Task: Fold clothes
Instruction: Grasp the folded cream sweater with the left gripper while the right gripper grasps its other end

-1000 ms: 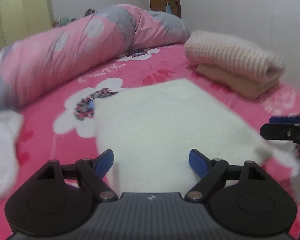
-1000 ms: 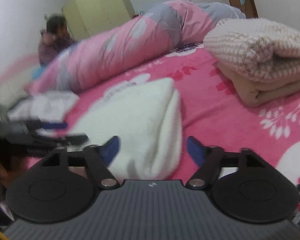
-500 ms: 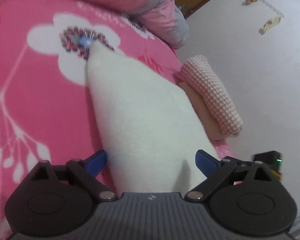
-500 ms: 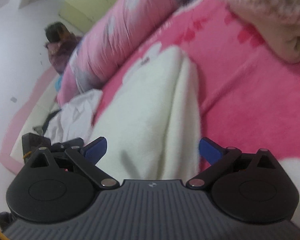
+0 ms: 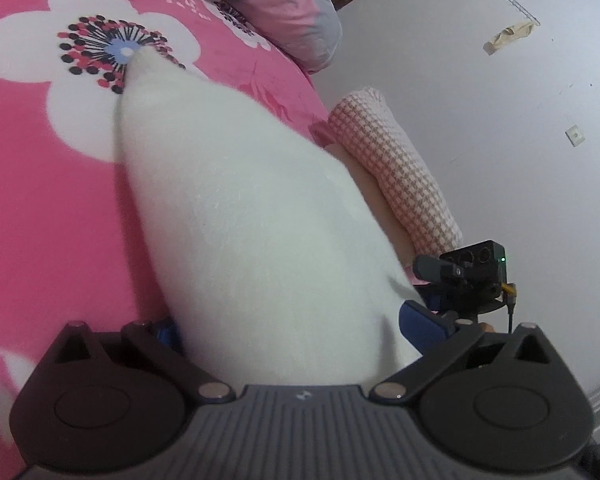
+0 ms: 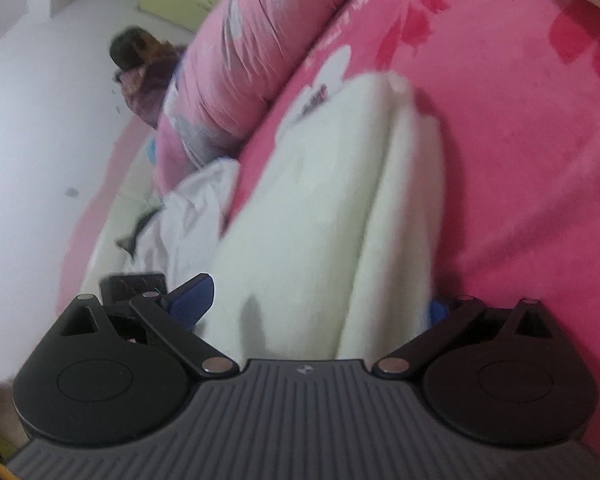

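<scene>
- Straddling the near end of the folded white garment [image 5: 240, 216], the left gripper [image 5: 292, 328] and right gripper [image 6: 320, 308] are both spread wide.
- A second ago both hovered back from the garment; now they flank it, likely scooping.
- Beyond the garment on the bed [image 5: 40, 200] lies the folded stack [image 5: 396, 168].

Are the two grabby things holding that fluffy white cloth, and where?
Both seem to. The white garment fills the left gripper and the right gripper, each at its near edge. The jaws stand wide around it, so a firm pinch cannot be told.
</scene>
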